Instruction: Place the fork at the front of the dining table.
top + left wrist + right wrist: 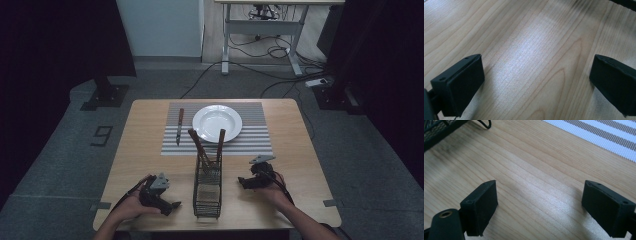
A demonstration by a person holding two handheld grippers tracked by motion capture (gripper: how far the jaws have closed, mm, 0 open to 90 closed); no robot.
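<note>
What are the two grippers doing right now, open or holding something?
Left gripper: open, nothing between the jaws, above the bare table.
Right gripper: open, holding nothing.

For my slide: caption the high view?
Two open grippers flank a wire caddy; plate and knife on placemat.

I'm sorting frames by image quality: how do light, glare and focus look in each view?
High view: dim, with dark surroundings; the white plate is brightest and the wire basket reads dark. Left gripper view: a pale sheen on the table, with soft jaw edges. Right gripper view: similar glare, and the striped placemat is crisp.
</note>
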